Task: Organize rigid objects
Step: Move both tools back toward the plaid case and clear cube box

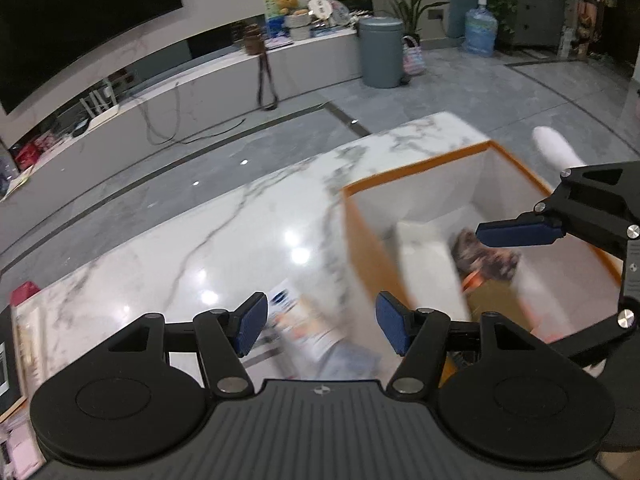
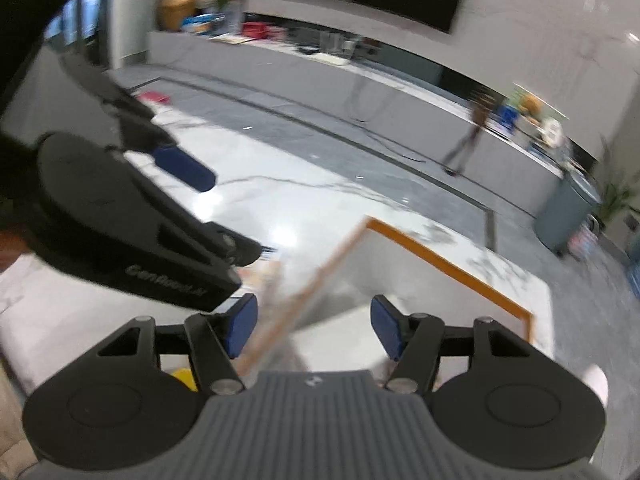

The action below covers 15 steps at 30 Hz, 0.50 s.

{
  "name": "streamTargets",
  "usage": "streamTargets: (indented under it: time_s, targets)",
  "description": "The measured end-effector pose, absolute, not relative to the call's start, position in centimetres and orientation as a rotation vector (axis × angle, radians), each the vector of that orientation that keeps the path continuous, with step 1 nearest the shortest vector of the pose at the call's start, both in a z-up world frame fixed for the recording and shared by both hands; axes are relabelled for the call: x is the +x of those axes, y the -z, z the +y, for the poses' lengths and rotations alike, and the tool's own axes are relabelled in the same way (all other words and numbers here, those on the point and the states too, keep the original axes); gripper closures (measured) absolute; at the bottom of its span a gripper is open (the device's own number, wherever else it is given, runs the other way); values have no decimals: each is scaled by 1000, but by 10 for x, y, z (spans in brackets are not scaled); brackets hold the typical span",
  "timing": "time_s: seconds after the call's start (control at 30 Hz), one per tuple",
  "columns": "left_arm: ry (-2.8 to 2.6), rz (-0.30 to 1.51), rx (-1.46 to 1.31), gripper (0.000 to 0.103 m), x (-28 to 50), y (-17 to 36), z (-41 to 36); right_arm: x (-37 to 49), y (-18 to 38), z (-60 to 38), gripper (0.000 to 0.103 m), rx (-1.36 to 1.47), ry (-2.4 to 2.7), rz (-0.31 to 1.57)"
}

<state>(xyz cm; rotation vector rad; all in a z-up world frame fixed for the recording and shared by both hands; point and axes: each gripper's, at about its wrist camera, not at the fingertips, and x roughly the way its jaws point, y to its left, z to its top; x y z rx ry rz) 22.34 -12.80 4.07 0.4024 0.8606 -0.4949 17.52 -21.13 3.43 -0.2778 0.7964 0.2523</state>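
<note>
An open box with an orange rim [image 1: 416, 172] stands on the white marble table [image 1: 192, 248]. Inside it lie a white block [image 1: 428, 264], a dark mottled object [image 1: 486, 258] and something orange. My left gripper [image 1: 320, 324] is open and empty, above a blurred printed packet [image 1: 308, 332] lying on the table left of the box. My right gripper [image 2: 314, 326] is open and empty, hovering over the box's near rim [image 2: 288, 312]. It shows in the left wrist view over the box, with one fingertip [image 1: 516, 232] above the dark object.
A red-capped item [image 1: 24, 292] and boxes sit at the table's left edge. A yellow object [image 2: 184, 376] lies below my right gripper. Beyond the table are grey floor, a long TV bench [image 1: 240, 68], a grey bin [image 1: 380, 52] and a water jug [image 1: 480, 32].
</note>
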Motion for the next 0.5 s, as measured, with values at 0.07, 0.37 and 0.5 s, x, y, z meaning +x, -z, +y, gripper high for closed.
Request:
streamTargets:
  time_s: [0.07,0.37,0.5]
  targets:
    - [474,872,394,29,227,-39,-115,177,-32,-196,42,-305,-284,799]
    - [411,952,357,22,243,-5,-69,198,-2,-146,40,-433,-362,887]
    - [392,1012,293,17,251,13,-48,214,19,-134,40,-509,-366,970]
